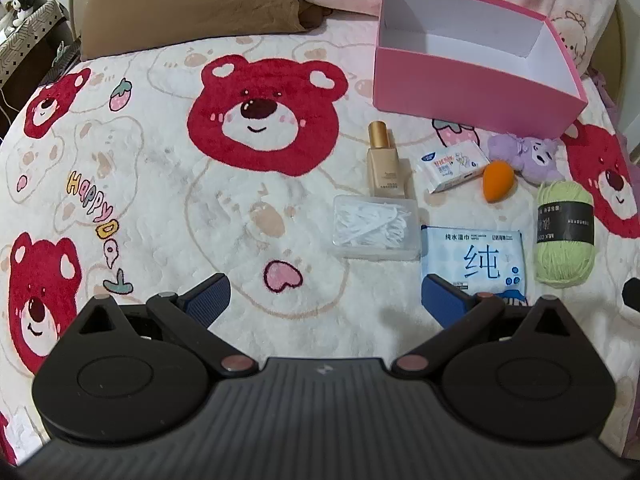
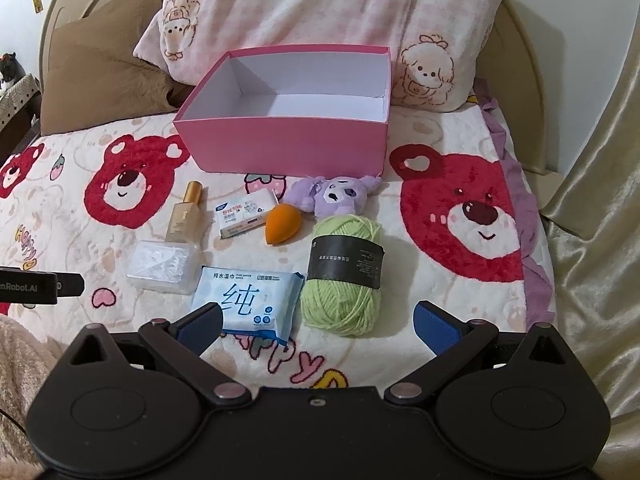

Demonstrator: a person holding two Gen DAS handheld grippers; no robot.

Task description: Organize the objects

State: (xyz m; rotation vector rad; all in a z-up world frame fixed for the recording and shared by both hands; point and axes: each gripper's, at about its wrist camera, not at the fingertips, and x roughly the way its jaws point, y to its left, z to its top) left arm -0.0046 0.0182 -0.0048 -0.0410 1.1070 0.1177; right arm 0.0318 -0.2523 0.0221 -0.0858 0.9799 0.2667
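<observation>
Holding both tools wide open w/ nothing between the pads, tilted down over the bed. My right tool [image 2: 318, 322] is hovering just short of the near row: the wet-wipe pack [image 2: 247, 303] is sitting at its left pad, the green yarn [image 2: 343, 276] almost dead ahead, a bit right of centre. Yarn's long axis is running away from me, roughly in line w/ the fingers, so the pads would be closing across its narrow waist at the black band. Good fit, I'm judging.

My left tool [image 1: 326, 300] is pointing at mostly bare blanket [image 1: 180, 200]; everything is lying off to its right. Only the wipe pack [image 1: 474, 258] is close, by its right pad; the clear floss box [image 1: 376, 226] is a bit further out, ahead-right.

Going outward in the right view: the orange sponge [image 2: 282, 224], small tissue pack [image 2: 244, 214], and foundation bottle [image 2: 185, 212] are lying mid-row, the purple plush [image 2: 336, 196] behind them. The pink box [image 2: 288, 140] is sitting beyond all of it, open top, empty inside, near wall facing me.

So the right hand is nearer to the items and to the box; I'm guessing yarn first, then lift forward over the near wall.
</observation>
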